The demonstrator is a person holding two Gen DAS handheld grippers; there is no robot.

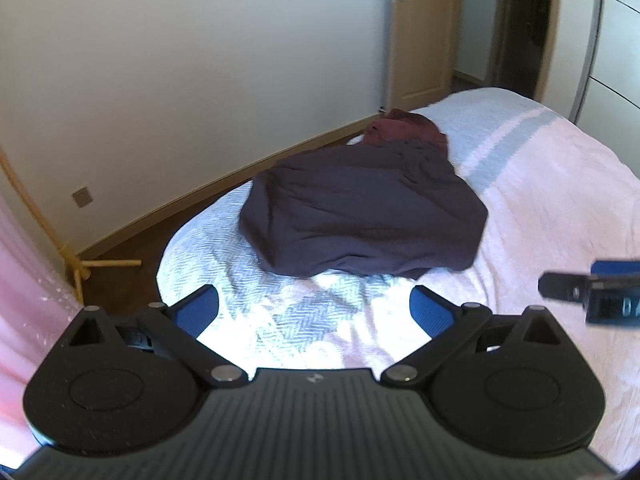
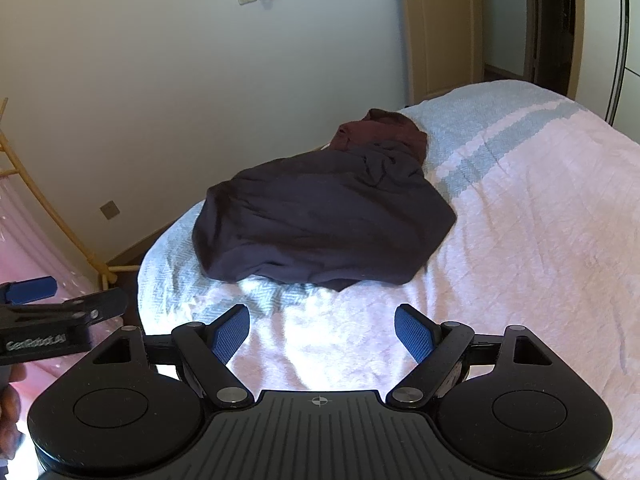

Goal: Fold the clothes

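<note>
A dark navy garment lies crumpled on the bed's near-left corner. A maroon garment sits bunched just behind it, partly under its far edge. My left gripper hovers open above the bedspread, short of the navy garment's near hem, nothing between its blue pads. My right gripper is likewise open and empty, a little short of the same hem. Each gripper shows at the edge of the other's view: the right gripper at the left wrist view's right, the left gripper at the right wrist view's left.
The bed carries a pink and pale-blue herringbone spread, bare to the right of the clothes. A white wall and dark floor strip run along its left. A bamboo rack with pink cloth stands at left; a wooden door is beyond.
</note>
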